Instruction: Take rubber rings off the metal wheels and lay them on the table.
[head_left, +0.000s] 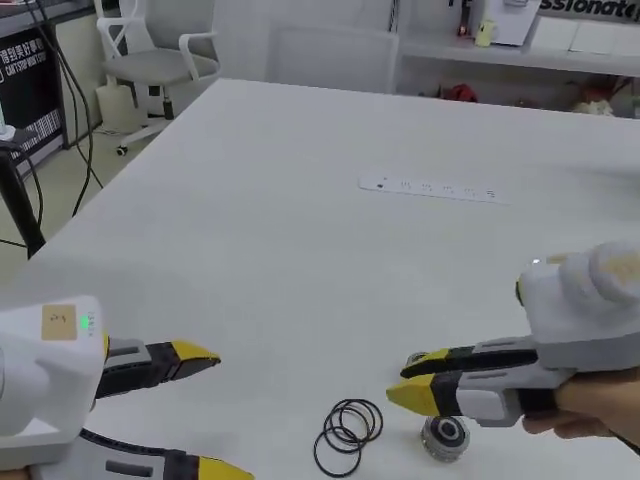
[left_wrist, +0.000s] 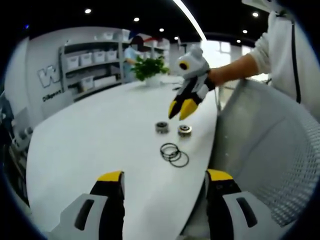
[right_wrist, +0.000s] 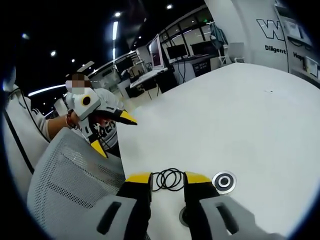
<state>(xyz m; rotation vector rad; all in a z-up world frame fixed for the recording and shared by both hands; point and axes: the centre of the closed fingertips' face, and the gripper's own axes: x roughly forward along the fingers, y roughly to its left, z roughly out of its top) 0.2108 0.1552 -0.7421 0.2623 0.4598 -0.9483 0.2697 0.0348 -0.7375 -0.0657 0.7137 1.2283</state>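
**White worktop, rings loose by the near edge**

White worktop (head_left: 300, 230) runs away from me towards shelving, with an office chair (head_left: 160, 55) off its far left corner and a white power strip (head_left: 430, 188) lying flat past the middle.

A small heap of black rubber rings (head_left: 348, 435) lies on the worktop close to the near edge, the loops overlapping one another. Just to the right of them, also by that edge, sits a metal wheel (head_left: 444, 435), flat on its side and apart from the rings. From the left gripper view I make out a second wheel (left_wrist: 161, 127) just beside the first, both beyond the rings. I cannot tell whether either wheel has a ring on it.

My right tongs (head_left: 398, 383) hover above the worktop with their yellow tips over the spot between the rings and the wheel. The jaws stand a little apart and nothing is between them. My left tongs (head_left: 230, 412) are at the near left, well apart from the rings, jaws spread wide and released.

A grey mesh chair back (left_wrist: 260, 150) stands against the near edge.
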